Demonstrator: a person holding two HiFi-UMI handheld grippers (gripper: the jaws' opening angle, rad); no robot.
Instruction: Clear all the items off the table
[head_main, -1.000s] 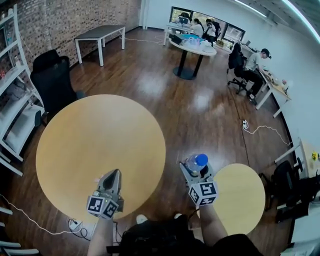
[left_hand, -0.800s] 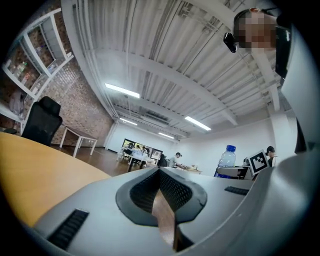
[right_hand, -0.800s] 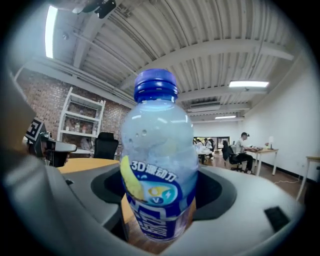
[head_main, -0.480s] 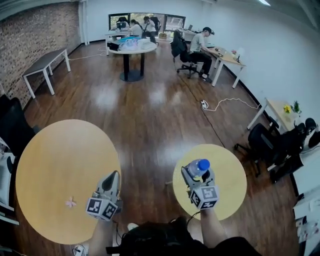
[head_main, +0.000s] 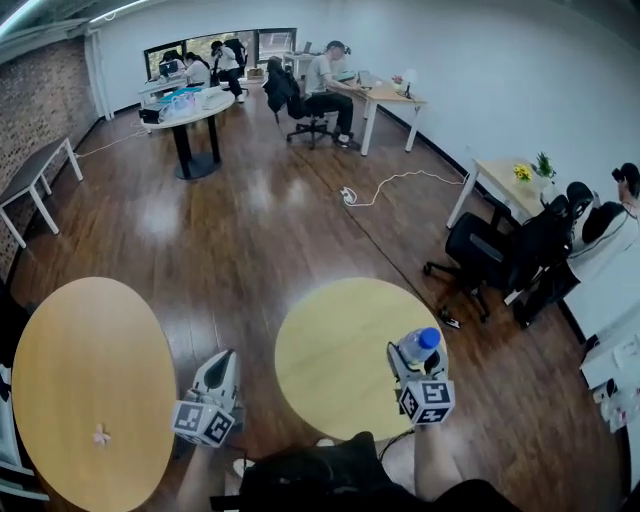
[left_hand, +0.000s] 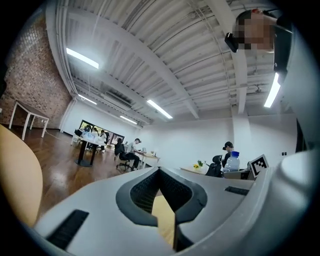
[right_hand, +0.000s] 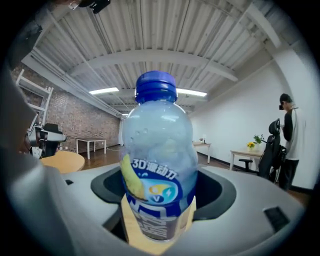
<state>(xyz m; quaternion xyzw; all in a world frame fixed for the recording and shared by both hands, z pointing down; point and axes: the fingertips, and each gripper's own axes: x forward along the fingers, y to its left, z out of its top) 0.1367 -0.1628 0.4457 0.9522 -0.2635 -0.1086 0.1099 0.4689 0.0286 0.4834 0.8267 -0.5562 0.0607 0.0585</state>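
Bottle (right_hand: 156, 165) upright in right tool (head_main: 414, 364)

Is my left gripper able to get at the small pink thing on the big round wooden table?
Probably yes. The left gripper is empty, jaws together, just beside the round wooden table, and only bare tabletop surrounds the small pink thing. The jaws must open first.

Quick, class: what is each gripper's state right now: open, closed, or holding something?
Left gripper: closed, holding nothing.
Right gripper: closed on the blue-capped bottle.
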